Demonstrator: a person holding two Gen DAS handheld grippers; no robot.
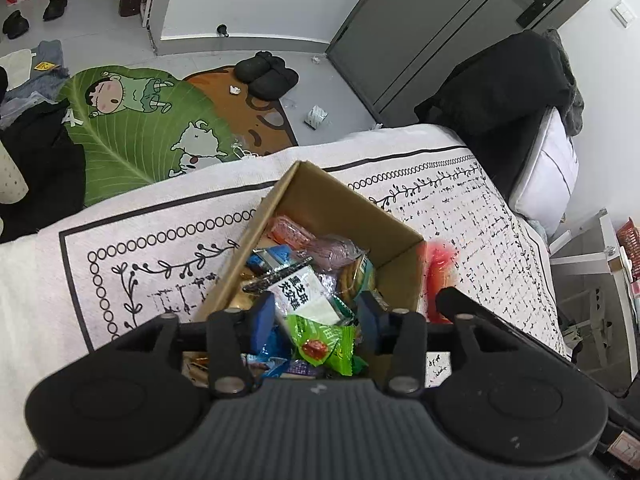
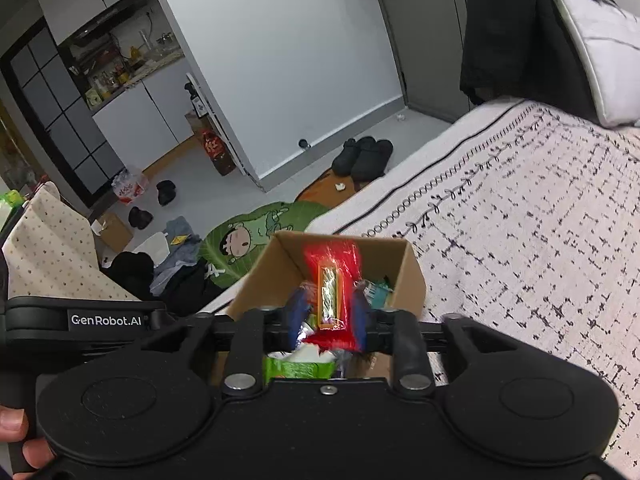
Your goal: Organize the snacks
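Note:
A brown cardboard box [image 1: 352, 204] stands on the bed, full of several snack packets. My left gripper [image 1: 316, 312] hovers over the box with its blue fingers [image 1: 264, 316] closed on a white packet with black lettering [image 1: 304, 294]; green packets [image 1: 324, 344] lie below. My right gripper [image 2: 326, 312] is shut on a red packet with a gold label [image 2: 330, 280], held over the same box [image 2: 408, 280]. The red packet also shows in the left wrist view [image 1: 438, 276], just past the box's right wall.
The bed has a white patterned cover [image 1: 472, 216] and a pillow [image 2: 600, 52] at its head. On the floor to the left are a green cartoon rug [image 1: 140, 132], black slippers [image 1: 266, 74], clothes and bottles. A chair draped in black [image 1: 500, 84] stands by the bed.

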